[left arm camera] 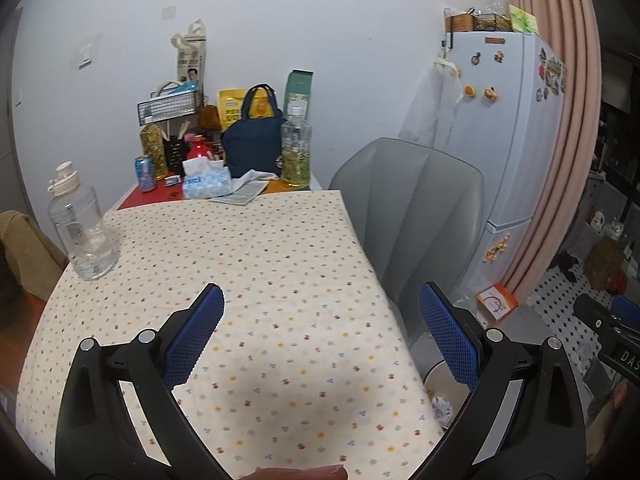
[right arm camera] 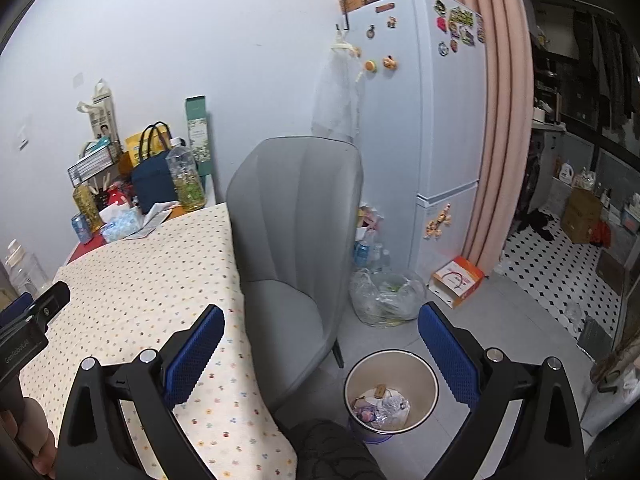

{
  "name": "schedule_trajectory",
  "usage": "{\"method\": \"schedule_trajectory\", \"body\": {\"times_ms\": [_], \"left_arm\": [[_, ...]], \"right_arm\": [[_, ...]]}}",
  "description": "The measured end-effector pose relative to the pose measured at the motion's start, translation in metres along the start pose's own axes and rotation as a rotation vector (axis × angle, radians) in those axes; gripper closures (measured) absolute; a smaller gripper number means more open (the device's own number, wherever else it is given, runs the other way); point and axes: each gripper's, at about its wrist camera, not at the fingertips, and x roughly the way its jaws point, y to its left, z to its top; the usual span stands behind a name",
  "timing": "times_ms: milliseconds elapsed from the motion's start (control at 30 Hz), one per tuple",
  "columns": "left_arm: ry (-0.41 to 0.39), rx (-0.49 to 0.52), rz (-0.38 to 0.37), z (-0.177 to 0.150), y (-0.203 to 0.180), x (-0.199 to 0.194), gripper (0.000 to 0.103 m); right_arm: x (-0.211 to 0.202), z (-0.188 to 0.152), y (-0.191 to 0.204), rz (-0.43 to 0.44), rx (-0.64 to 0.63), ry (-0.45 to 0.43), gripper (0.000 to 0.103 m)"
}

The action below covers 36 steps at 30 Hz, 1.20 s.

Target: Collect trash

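Observation:
A round waste bin (right arm camera: 391, 390) stands on the grey floor beside the table, with crumpled wrappers and paper (right arm camera: 380, 402) in its bottom. In the left wrist view only a slice of the bin (left arm camera: 442, 394) shows past the table edge. My right gripper (right arm camera: 320, 344) hangs open above the chair and bin, nothing between its blue pads. My left gripper (left arm camera: 320, 320) is open over the dotted tablecloth (left arm camera: 240, 264), holding nothing. No loose trash lies on the near part of the cloth.
A clear water bottle (left arm camera: 82, 226) stands at the table's left edge. The far end holds a can (left arm camera: 145, 173), tissue pack (left arm camera: 206, 179), tea bottles (left arm camera: 296, 148) and a navy bag (left arm camera: 252, 142). A grey chair (right arm camera: 296, 240), clear plastic bag (right arm camera: 386, 296), orange-white box (right arm camera: 458, 278) and fridge (right arm camera: 432, 128) stand right.

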Motion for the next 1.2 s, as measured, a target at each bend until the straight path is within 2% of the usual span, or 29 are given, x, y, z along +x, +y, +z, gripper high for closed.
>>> {"method": "schedule_trajectory", "body": {"times_ms": [300,1200], "left_arm": [[-0.003,-0.029,0.030,-0.003,0.018,-0.005,0.006],[0.003,-0.035,0.030,-0.007,0.019,-0.004,0.006]], "right_arm": [[0.001,-0.002,0.026,0.043,-0.047,0.003,0.008],[0.004,-0.003,0.030,0.046,-0.053,0.011,0.008]]}}
